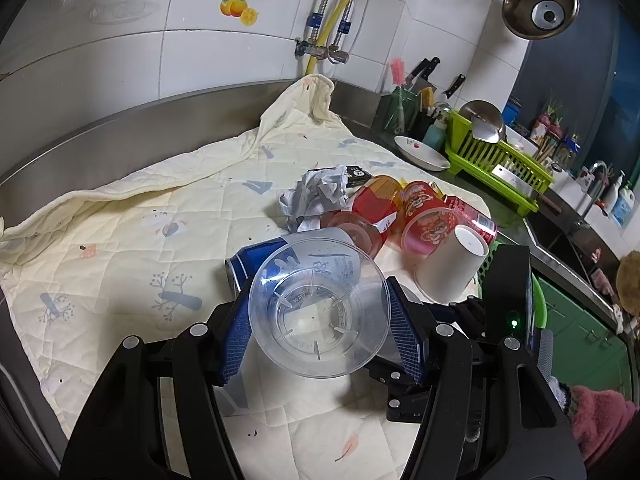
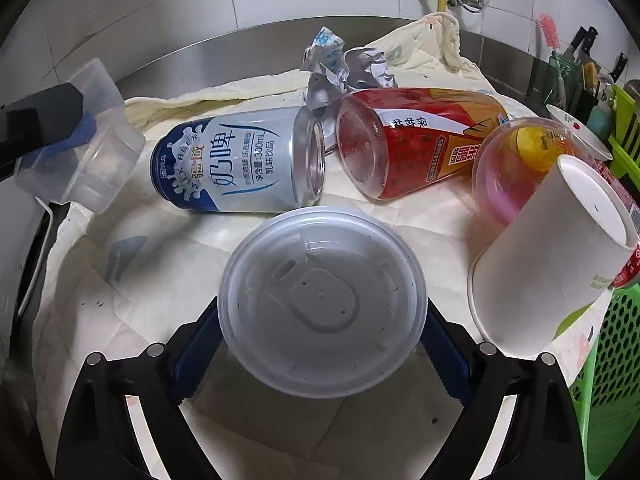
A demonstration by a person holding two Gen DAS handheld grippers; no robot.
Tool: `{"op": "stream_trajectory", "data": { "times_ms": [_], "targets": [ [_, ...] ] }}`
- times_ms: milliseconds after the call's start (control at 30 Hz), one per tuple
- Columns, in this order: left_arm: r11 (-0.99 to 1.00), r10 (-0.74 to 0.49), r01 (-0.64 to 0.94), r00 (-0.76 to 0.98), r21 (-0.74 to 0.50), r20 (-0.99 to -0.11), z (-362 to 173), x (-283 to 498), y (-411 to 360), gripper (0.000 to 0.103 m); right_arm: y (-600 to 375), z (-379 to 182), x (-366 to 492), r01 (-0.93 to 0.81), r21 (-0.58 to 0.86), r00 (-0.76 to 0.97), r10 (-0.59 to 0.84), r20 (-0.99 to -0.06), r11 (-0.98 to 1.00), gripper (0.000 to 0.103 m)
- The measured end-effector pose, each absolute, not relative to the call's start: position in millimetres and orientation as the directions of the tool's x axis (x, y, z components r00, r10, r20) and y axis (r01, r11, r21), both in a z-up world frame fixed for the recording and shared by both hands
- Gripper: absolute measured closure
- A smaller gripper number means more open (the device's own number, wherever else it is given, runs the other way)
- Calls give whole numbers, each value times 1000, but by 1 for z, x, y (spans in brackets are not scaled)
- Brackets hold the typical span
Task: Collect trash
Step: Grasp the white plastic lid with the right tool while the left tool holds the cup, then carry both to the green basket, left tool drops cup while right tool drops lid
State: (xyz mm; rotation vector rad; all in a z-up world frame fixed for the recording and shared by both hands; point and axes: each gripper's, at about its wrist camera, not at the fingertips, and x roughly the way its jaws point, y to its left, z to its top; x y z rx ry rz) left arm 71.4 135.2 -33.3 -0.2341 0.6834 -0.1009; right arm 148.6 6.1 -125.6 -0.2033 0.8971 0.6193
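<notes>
Left tongs (image 1: 320,320) are clamped across the wall of a clear plastic cup (image 1: 320,308), mouth turned toward the camera; right tongs (image 2: 322,322) are clamped edge to edge on a translucent round lid (image 2: 322,300). Remaining trash lies ahead of both tools on the quilted cloth (image 1: 132,236): a blue-and-white can (image 2: 240,164) on its side just beyond the lid, a red-labelled bottle (image 2: 416,140) to its right, crumpled foil paper (image 2: 344,72) behind these, a tinted plastic cup (image 2: 516,168), and an inverted white paper cup (image 2: 552,256) close to the right finger of the right tongs. Risks, as judged: the thin cup wall is likely to flex and spring loose if pressure varies; the lid is held only at its rim and could pivot or pop out on a quick turn; the can and bottle would roll if brushed. The paper cup stands at the cloth's right-hand margin, directly above a green perforated basket (image 2: 608,360) (presumably the collection bin, though that cannot be confirmed), and a sideways sweep by the right tongs could topple it. Open room: bare cloth left of and beneath the left tongs is ample; the space under the lid is free. Rightward clearance is tight. The steel counter edge (image 1: 120,128) and tiled wall close off the far side.
</notes>
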Motion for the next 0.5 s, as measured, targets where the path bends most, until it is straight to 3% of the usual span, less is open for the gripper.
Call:
{"op": "stream_trajectory", "data": {
  "times_ms": [500],
  "targets": [
    [967, -226, 98, 761, -237, -609, -28, 76, 98, 42, -47, -91, 106, -559, 172, 505, 498, -705, 811, 14]
  ]
}}
